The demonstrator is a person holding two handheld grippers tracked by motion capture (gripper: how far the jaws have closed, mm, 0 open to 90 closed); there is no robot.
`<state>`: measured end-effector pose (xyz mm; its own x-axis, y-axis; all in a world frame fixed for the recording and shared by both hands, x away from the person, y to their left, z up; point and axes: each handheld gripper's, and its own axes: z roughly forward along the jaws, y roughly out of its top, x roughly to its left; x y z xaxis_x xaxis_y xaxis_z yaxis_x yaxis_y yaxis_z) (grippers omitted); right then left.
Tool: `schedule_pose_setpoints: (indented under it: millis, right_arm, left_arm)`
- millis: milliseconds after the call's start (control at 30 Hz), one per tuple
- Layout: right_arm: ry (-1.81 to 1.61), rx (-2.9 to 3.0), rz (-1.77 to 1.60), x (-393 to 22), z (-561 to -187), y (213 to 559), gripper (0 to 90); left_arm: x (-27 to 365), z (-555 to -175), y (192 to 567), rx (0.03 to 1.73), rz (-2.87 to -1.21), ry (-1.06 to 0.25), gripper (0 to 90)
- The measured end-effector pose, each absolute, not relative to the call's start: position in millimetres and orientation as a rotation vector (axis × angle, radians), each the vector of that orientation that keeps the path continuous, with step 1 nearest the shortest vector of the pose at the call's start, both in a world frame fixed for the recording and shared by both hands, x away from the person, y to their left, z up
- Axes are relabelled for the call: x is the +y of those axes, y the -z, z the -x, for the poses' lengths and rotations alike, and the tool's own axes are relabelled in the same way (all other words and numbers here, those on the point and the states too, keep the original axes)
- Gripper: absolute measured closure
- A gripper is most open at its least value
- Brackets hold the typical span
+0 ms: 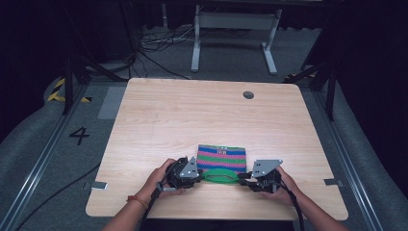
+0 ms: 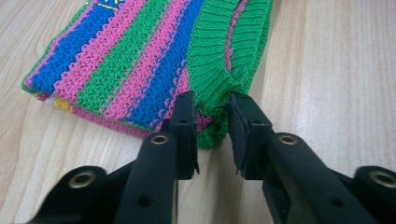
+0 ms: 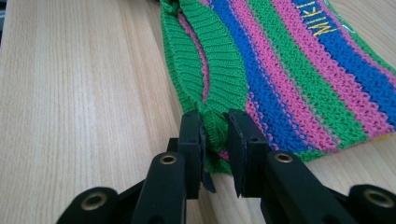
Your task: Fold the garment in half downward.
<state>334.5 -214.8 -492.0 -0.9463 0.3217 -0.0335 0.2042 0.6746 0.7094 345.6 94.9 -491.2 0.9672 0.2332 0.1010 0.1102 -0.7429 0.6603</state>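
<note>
A folded striped knit [image 1: 221, 158] lies flat on the bench [image 1: 192, 115], near its front edge, green ribbed hem (the side nearest the person) facing forward. The left claw [image 2: 211, 122] straddles one hem corner, jaws slightly apart with the fabric loose between them. The right claw [image 3: 215, 131] brackets the other corner, pads just off the knit.

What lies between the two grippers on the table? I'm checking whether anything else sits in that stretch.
In the high view, the green ribbed band of the folded striped knit spans from the left gripper to the right gripper; nothing else lies there.
</note>
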Motion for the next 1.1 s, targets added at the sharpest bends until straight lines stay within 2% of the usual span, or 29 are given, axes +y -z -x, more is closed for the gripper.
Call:
schedule_pose_setpoints:
  millis: [100,267,467,533,600,900,1000,1100]
  right_arm:
    - [-1.113,2.734,-0.425,-214.8,-333.6,489.4,74.1]
    - [-1.122,2.728,-0.431,-216.9,-331.3,486.3,71.6]
    - [-1.116,2.704,-0.437,-218.9,-329.4,479.9,63.4]
    - [-1.11,2.702,-0.435,-219.4,-329.4,479.0,62.1]
    - [-1.087,2.695,-0.426,-220.8,-329.6,475.7,57.8]
    - [-1.028,2.654,-0.493,-232.9,-332.0,464.5,39.8]
    - [-1.0,2.628,-0.522,-241.1,-333.0,460.1,33.9]
    - [-0.982,2.603,-0.562,-251.6,-333.9,457.2,31.6]
  left_arm:
    - [99.0,-346.4,490.3,0.259,-2.411,-0.226,66.8]
    - [103.2,-344.1,484.2,0.276,-2.394,-0.244,64.8]
    - [104.1,-340.1,477.0,0.275,-2.389,-0.27,60.2]
    - [105.0,-339.2,475.9,0.28,-2.387,-0.271,55.5]
    - [106.9,-338.8,474.1,0.28,-2.378,-0.273,53.4]
    - [119.4,-343.6,466.6,0.402,-2.375,-0.328,31.8]
    - [124.2,-344.2,464.6,0.415,-2.391,-0.362,26.8]
    - [134.1,-343.4,462.4,0.438,-2.407,-0.389,23.3]
